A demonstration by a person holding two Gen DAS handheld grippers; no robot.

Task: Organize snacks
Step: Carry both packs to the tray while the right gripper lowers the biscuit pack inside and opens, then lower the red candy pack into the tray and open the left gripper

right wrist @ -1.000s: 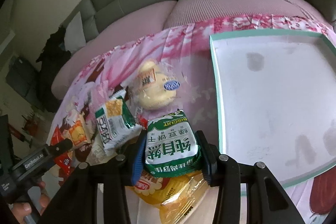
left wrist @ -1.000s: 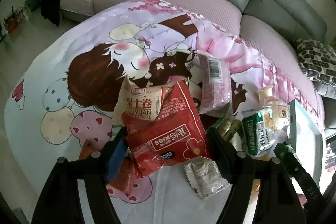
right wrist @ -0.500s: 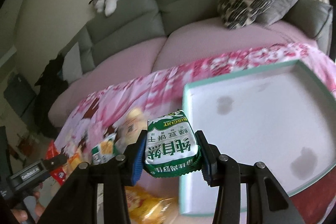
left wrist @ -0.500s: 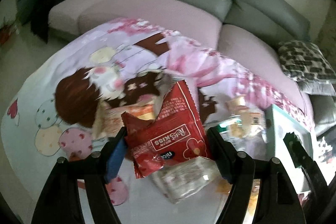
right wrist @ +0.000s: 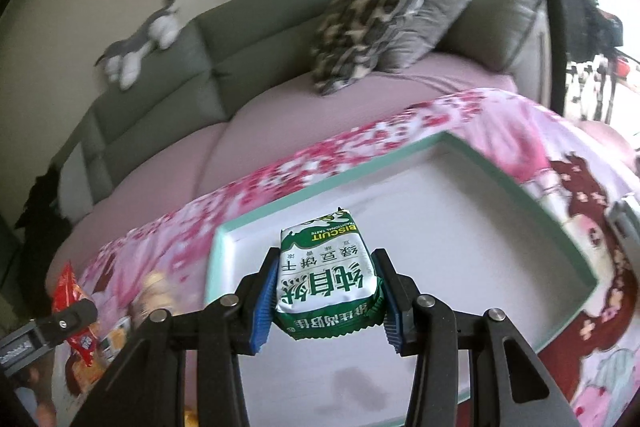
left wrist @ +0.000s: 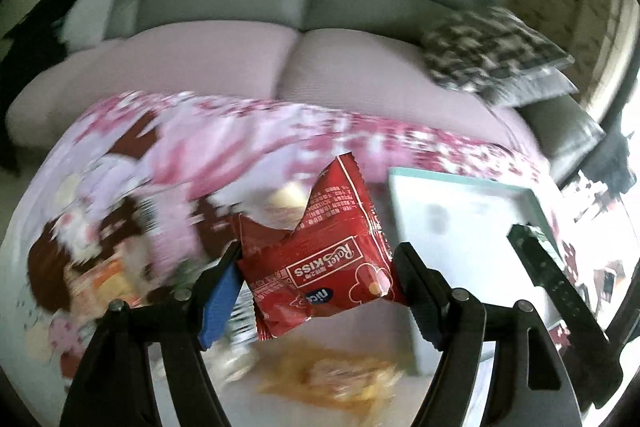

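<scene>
Left claw [left wrist: 316, 275] clenched on red pack [left wrist: 320, 267] at frame centre; right claw [right wrist: 326, 291] gripping green biscuit pack [right wrist: 326, 279] over tray [right wrist: 460, 247].

Your right claw [right wrist: 326, 301], filled by the biscuit pack [right wrist: 327, 281], hangs over the near-left part of the tray [right wrist: 460, 251]; the white tray floor ahead of it lies bare, walled only by the low teal rim. Your left claw [left wrist: 320, 281], filled by the red packet [left wrist: 324, 267], hangs left of the tray, whose near-left rim [left wrist: 400, 223] lies just right of it. Loose snacks [left wrist: 332, 375] crowd the tabletop [left wrist: 120, 359] below it. The sofa [right wrist: 260, 131] bounds the far side.
</scene>
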